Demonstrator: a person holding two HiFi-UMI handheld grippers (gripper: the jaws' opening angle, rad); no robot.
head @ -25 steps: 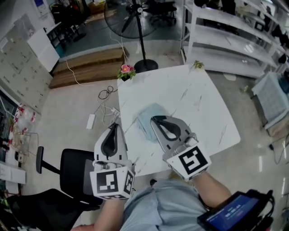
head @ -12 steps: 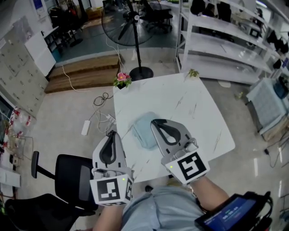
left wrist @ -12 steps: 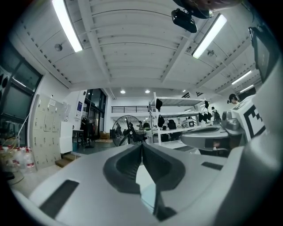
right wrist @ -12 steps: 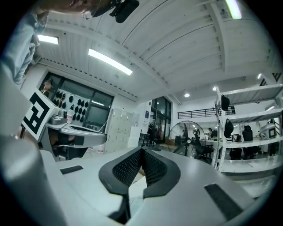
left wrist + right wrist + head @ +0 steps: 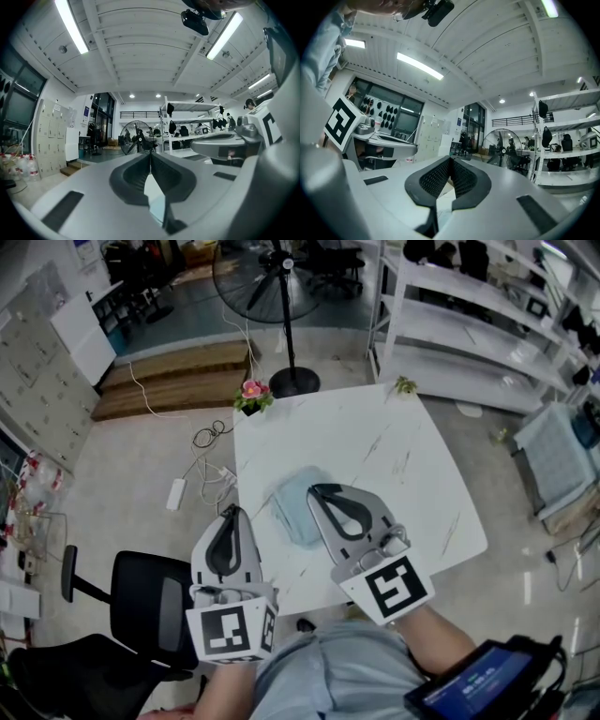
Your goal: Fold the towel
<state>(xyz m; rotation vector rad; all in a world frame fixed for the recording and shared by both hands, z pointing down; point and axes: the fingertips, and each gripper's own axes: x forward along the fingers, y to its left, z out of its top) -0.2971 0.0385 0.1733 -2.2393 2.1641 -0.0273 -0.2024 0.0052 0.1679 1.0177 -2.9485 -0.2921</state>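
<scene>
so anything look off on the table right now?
Nothing stands out. The towel lies in a compact bundle toward the left side of the table, partly behind the right hand-held gripper; no spill or damage visible.

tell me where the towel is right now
In the head view the towel lies on the white table, toward its near left side. Its right part is hidden behind the right gripper.

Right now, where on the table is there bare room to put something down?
Widest free patch: the table's right half, from the towel to the right edge and the green sprig at the far corner. A smaller bare strip lies between towel and pink flowers. Crowded: near left, with right gripper and left gripper by the towel.
</scene>
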